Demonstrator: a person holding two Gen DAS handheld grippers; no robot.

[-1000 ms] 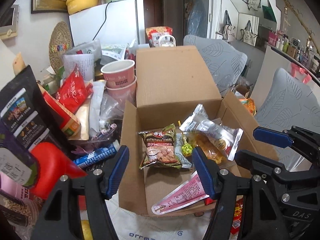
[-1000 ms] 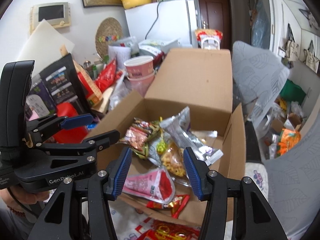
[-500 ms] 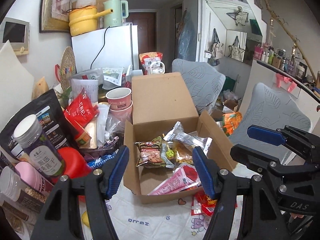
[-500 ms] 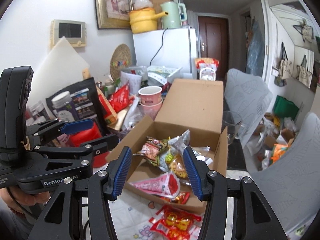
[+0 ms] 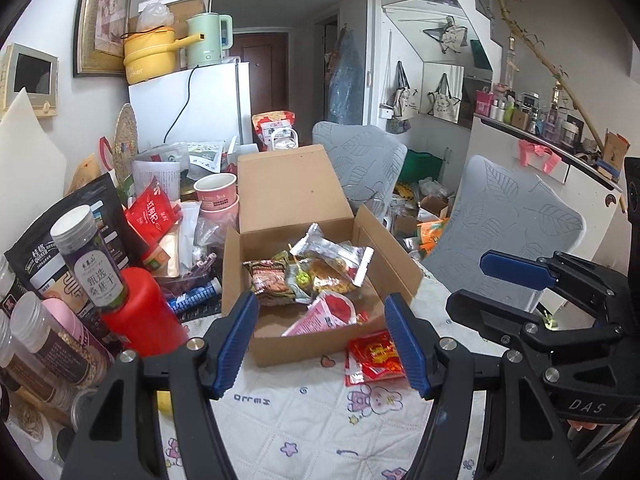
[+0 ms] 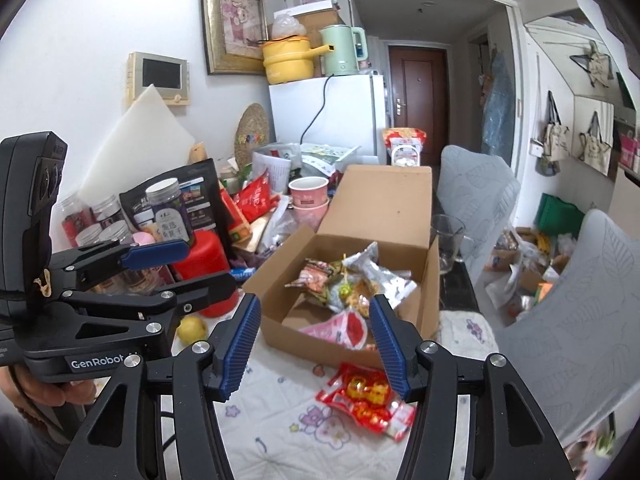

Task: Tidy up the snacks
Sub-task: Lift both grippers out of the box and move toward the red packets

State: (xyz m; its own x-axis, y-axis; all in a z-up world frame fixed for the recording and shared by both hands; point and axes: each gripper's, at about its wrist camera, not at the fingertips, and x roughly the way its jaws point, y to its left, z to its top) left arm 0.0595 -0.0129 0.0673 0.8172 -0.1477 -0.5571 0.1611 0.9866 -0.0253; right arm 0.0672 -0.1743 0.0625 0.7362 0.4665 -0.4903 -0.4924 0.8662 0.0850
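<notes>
While both grippers hang back over the bench, here's the rundown:
Box: cardboard box (image 5: pixel 320 344) sits open, lid up, several snack packets (image 5: pixel 308 276) already inside.
Left over: red snack packet (image 6: pixel 370 400) lies on the cloth just in front of the box; probably more in the pile (image 5: pixel 152 216) to the left, hard to tell.
Left gripper (image 5: pixel 320 344): jaws spread, nothing between them.
Right gripper (image 6: pixel 314 344): jaws spread, just opened a bit more, empty.
Room: clear cloth in front; jars (image 5: pixel 90 256) crowd the left edge, chair (image 6: pixel 568 320) close on the right.
</notes>
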